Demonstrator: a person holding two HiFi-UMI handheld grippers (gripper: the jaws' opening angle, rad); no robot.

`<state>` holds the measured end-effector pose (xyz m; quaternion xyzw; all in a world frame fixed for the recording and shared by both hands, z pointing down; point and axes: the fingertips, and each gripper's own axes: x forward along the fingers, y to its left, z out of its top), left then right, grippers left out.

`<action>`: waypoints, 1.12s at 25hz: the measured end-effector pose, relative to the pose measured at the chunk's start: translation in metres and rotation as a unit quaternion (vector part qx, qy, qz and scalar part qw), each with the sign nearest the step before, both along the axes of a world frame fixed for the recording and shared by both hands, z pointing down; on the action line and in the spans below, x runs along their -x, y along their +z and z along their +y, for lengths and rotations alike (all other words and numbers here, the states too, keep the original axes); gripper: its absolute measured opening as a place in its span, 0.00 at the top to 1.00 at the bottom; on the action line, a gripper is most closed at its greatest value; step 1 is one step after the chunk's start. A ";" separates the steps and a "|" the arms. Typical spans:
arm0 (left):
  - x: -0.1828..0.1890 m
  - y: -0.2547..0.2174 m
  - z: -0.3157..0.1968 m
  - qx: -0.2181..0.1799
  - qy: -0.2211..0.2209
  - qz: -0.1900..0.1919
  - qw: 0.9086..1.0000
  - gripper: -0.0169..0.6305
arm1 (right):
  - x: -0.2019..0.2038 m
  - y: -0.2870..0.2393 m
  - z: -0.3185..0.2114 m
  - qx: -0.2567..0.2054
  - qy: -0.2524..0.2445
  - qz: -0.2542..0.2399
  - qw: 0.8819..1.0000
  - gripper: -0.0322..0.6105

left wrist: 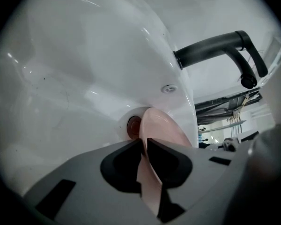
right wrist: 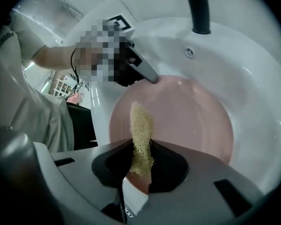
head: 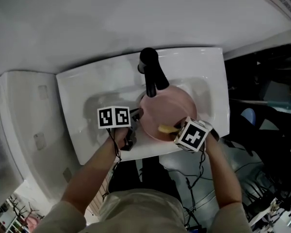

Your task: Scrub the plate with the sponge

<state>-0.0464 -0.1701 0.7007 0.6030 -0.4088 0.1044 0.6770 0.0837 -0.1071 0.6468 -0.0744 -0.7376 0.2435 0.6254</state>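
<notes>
Over the plate (head: pixel 169 107), right gripper (head: pixel 173 130) points steeply down.

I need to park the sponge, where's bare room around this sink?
Bare: the sink deck left of the faucet, and the strip right of the plate. Crowded: the basin, filled by the plate, with the left gripper and right gripper at its rim.

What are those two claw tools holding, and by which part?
The left gripper pinches the pink plate by its rim; the right gripper clamps the yellow sponge by its near end.
</notes>
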 end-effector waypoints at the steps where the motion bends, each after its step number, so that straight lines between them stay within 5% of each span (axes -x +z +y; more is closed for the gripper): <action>1: 0.000 0.000 0.000 0.001 0.001 -0.002 1.000 0.90 | 0.008 0.001 0.004 0.003 -0.006 -0.008 1.000 0.83; 15: 0.003 0.009 0.013 0.019 -0.018 0.003 1.000 0.91 | 0.072 0.036 -0.021 0.013 0.011 -0.051 0.999 0.83; 19: 0.003 0.010 0.014 0.022 -0.014 0.001 1.000 0.91 | 0.076 0.047 -0.037 -0.018 -0.003 -0.042 0.999 0.82; 28: 0.002 0.008 0.014 0.016 -0.016 0.007 1.000 0.91 | 0.063 0.076 -0.099 -0.121 0.070 -0.012 0.990 0.83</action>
